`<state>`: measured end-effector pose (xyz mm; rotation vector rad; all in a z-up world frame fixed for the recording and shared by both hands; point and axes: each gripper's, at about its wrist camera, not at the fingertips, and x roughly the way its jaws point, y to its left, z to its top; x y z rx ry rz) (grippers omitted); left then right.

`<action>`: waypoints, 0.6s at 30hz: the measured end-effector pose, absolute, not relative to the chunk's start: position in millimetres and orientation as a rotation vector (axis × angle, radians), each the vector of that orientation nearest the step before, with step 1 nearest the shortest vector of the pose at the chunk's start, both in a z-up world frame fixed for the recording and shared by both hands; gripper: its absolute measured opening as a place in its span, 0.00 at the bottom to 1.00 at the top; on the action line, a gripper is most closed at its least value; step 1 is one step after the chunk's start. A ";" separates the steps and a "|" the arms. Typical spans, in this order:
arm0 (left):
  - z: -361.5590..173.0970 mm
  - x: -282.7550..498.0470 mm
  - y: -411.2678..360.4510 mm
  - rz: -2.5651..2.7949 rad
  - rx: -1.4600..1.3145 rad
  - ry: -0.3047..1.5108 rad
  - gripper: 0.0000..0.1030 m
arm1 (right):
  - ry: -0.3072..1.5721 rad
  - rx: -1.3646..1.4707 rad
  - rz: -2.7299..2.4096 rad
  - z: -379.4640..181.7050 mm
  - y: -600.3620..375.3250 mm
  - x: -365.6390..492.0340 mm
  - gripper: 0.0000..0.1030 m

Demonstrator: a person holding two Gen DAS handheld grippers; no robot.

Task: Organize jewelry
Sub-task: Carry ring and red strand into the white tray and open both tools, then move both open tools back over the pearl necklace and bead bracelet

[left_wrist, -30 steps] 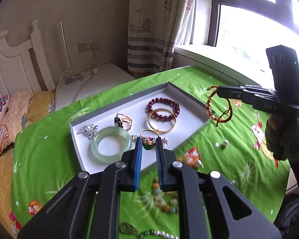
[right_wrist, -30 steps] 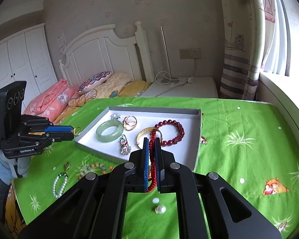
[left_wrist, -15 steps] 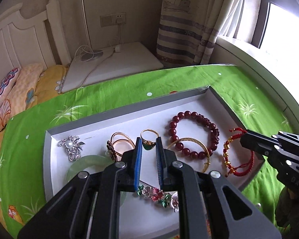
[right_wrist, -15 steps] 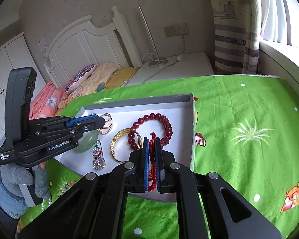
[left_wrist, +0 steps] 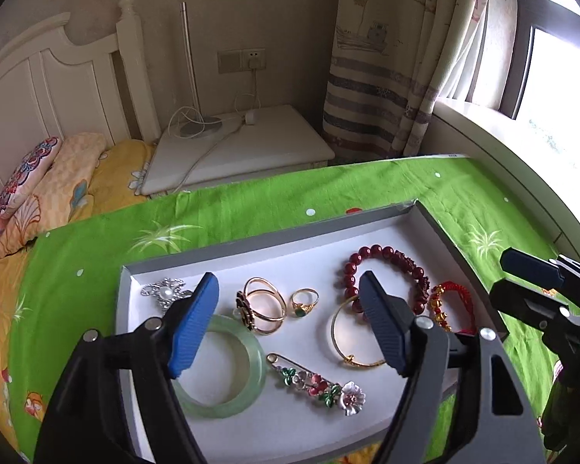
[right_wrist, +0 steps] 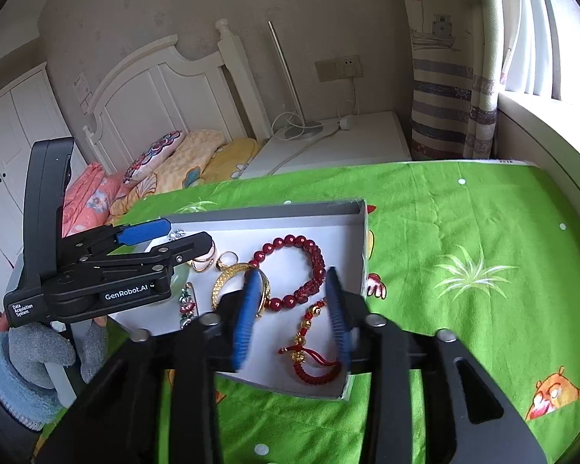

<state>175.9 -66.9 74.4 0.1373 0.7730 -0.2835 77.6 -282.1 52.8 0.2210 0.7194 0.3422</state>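
Both tongs opening – ring (left_wrist: 304, 302), red cord bracelet (right_wrist: 313, 352) dropped flat in tray (left_wrist: 251, 245).

We're in a home bedroom: white headboard (right_wrist: 150, 77), pillows (left_wrist: 27, 174) on a yellow sheet, a nightstand (left_wrist: 243, 147), wardrobe doors (right_wrist: 7, 135), striped curtain (left_wrist: 375, 89) beside the window (left_wrist: 553, 58).

Upper left, a white headboard (left_wrist: 38, 77) stands against a beige wall (left_wrist: 251, 7); striped curtain (left_wrist: 382, 89) and bright window (left_wrist: 560, 50) at right.
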 end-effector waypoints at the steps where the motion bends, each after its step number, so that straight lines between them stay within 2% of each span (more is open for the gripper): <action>1: 80.7 171.6 -64.0 -0.273 0.145 0.753 0.82 | 0.700 0.218 0.349 57.1 -280.8 73.7 0.50; 7: 109.5 138.7 -36.6 -0.215 0.166 0.667 0.97 | 0.647 0.169 0.408 78.1 -262.0 53.6 0.50; 12: 112.4 102.1 0.5 -0.129 0.132 0.652 0.98 | 0.650 0.097 0.468 77.2 -238.4 35.8 0.50; 18: 87.9 54.5 32.2 -0.104 0.118 0.685 0.97 | 0.709 -0.016 0.480 57.5 -215.2 18.1 0.49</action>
